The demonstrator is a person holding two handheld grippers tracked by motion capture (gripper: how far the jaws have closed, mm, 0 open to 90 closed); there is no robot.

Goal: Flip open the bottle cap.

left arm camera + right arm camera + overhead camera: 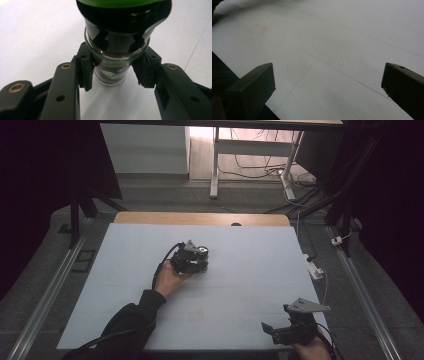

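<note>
A small glass jar (111, 72) with dark contents, a black collar and a green top stands on the white table sheet (250, 255). My left gripper (112, 72) is shut on it, its pads pressing the glass body from both sides. From above, the left gripper (192, 260) and the jar (202, 252) sit left of the table's middle, with the person's hand behind them. My right gripper (274, 332) rests at the front right corner. Its jaws stand wide apart in the right gripper view (328, 85), with bare sheet between them.
A faint pink stain (196, 316) marks the sheet near the front; the stain (258, 29) also lies ahead of the right gripper. A white plug block (314, 270) and cable lie off the right edge. A wooden strip (200, 218) borders the back.
</note>
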